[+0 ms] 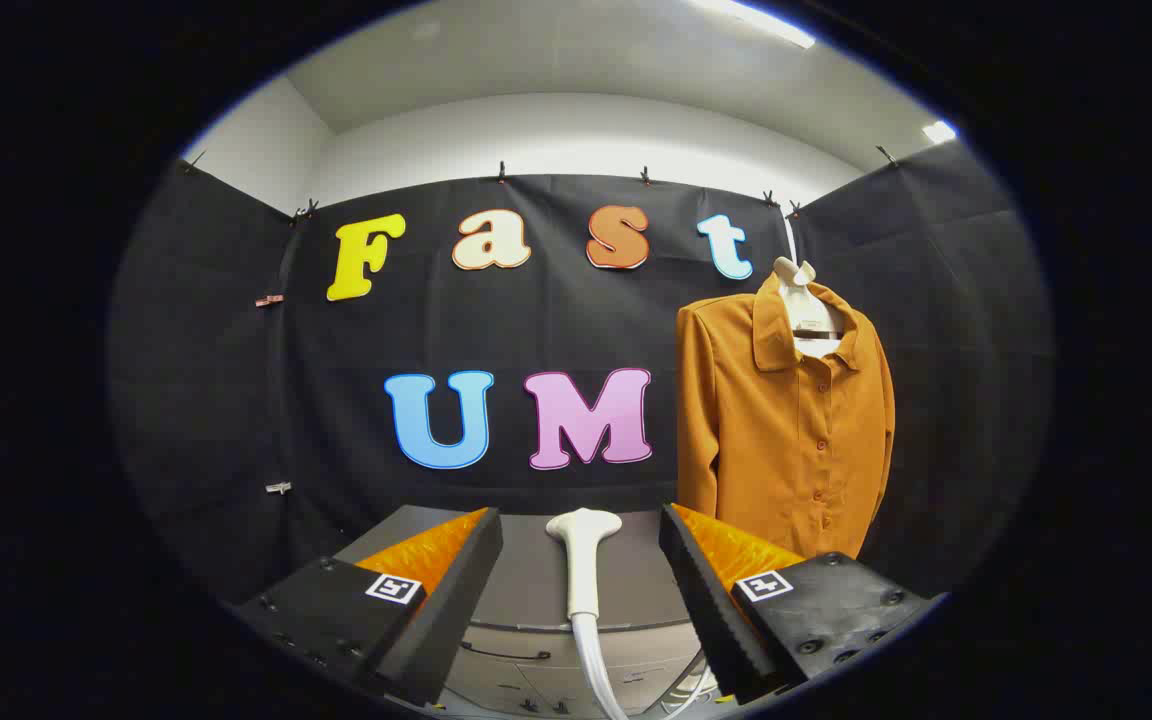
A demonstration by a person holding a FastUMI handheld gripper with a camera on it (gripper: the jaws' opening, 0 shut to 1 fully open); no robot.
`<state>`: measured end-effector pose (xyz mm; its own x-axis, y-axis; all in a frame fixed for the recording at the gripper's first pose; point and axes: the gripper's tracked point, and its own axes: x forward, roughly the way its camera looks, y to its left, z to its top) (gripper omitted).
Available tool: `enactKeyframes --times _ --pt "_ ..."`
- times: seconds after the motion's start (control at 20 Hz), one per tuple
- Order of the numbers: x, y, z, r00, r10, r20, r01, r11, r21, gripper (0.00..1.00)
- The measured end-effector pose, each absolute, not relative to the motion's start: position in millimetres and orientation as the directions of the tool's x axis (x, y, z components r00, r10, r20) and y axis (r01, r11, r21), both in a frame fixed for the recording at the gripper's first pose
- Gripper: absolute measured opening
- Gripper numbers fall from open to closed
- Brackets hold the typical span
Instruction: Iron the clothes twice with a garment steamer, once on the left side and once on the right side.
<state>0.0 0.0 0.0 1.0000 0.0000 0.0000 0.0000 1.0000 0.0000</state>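
A white garment steamer head [583,560] lies on a grey table [526,580], its handle pointing toward me and its hose [601,675] trailing down over the near edge. My gripper [581,530] is open, with the steamer lying in the gap between the fingers and untouched by either one. An orange button-up shirt [786,430] hangs on a pale hanger [801,300] against the black cloth wall, beyond the right finger.
The grey table has drawer fronts [511,655] below its near edge. Black cloth walls close the booth at the back and both sides, with small clips [269,299] on the left wall.
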Motion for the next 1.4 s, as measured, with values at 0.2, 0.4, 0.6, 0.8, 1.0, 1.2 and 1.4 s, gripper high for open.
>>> enactKeyframes --times 0.2,0.4,0.6,0.8,1.0,1.2,1.4 --pt "1 4 -2 1.000 0.000 -0.009 0.000 1.000 0.000 0.98" --pt "1 4 -1 1.000 -0.008 -0.013 0.008 1.000 -0.016 0.98" --pt "-1 6 -1 1.000 -0.006 -0.015 0.006 1.000 -0.015 0.98" --pt "-1 8 -1 1.000 -0.005 -0.016 0.004 1.000 -0.016 0.98" --pt "0 8 -5 1.000 -0.008 -0.030 0.008 1.000 -0.013 0.98" --pt "2 11 -9 0.999 -0.018 -0.036 0.017 1.000 -0.021 0.98" --pt "3 14 -15 0.998 -0.045 -0.049 0.044 0.999 -0.022 0.98"
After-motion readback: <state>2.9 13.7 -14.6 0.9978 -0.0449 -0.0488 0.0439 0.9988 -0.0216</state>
